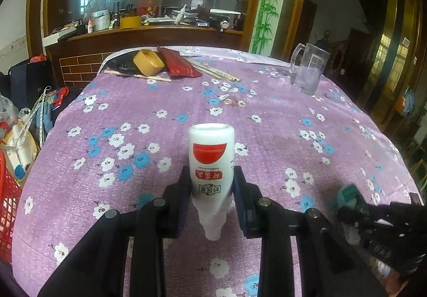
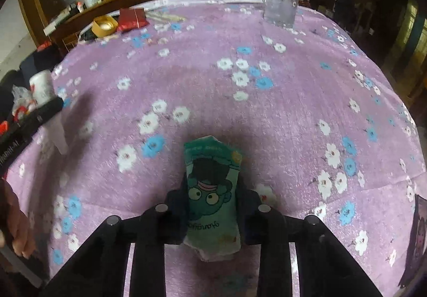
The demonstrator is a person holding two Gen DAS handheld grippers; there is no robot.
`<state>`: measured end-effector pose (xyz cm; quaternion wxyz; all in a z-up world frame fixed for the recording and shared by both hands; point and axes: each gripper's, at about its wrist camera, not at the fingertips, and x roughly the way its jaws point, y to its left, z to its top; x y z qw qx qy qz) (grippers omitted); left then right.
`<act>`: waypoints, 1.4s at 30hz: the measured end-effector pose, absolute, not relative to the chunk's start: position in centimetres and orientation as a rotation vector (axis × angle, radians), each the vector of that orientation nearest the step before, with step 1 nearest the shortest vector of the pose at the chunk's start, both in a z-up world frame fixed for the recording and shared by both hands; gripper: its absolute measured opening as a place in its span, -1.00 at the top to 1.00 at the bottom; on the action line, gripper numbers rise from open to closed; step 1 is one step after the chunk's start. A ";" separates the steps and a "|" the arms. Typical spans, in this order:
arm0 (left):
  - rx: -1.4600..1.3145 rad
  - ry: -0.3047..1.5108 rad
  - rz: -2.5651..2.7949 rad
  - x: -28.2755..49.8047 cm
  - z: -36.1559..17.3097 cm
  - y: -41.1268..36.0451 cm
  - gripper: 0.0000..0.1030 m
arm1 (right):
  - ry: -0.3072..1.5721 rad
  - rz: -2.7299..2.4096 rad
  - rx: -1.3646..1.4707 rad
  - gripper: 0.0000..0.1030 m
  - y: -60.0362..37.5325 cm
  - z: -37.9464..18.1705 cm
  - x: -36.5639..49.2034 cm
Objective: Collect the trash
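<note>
The left gripper (image 1: 212, 191) clamps a white bottle (image 1: 211, 160), its neck partly hidden low in frame. The right gripper (image 2: 212, 199) pinches a green cartoon packet (image 2: 212, 198), blurred at its bottom. Bare purple tablecloth (image 2: 267, 115) fills mid-frame up to the glass mug (image 2: 280, 3).

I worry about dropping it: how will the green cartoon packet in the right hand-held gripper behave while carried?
The green cartoon packet looks like thin, crinkled foil, so probably light and floppy. The right hand-held gripper squeezes its middle, and both ends stick out unsupported; they may sag. Its glossy surface could slip.

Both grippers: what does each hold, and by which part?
Left gripper clamps the white bottle near its neck. Right gripper clamps the green cartoon packet by its sides.
</note>
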<state>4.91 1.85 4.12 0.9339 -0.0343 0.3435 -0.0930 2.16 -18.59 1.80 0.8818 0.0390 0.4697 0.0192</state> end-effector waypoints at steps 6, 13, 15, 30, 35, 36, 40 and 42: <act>-0.070 0.680 -0.161 4.7 4.4 2.0 0.44 | 0.777 0.117 0.096 0.41 -15.8 5.9 3.7; -0.088 0.646 -0.113 4.5 4.8 2.9 0.44 | 0.685 0.125 0.065 0.40 -13.1 5.0 6.0; -0.084 0.634 -0.097 4.4 5.0 2.9 0.44 | 0.707 0.138 0.045 0.40 -12.7 4.1 6.2; -0.038 0.610 -0.044 4.3 5.0 2.9 0.44 | 0.717 0.176 0.037 0.38 -13.0 3.4 5.6; -0.031 0.611 -0.034 4.4 4.9 2.9 0.44 | 0.721 0.177 0.042 0.38 -13.0 3.4 5.6; -0.030 0.611 -0.033 4.3 4.9 2.9 0.44 | 0.721 0.177 0.044 0.38 -13.0 3.4 5.5; -0.031 0.612 -0.029 4.4 4.8 3.0 0.44 | 0.722 0.178 0.045 0.37 -13.0 3.4 5.5; -0.031 0.612 -0.029 4.4 4.8 3.0 0.44 | 0.724 0.179 0.046 0.37 -13.0 3.4 5.5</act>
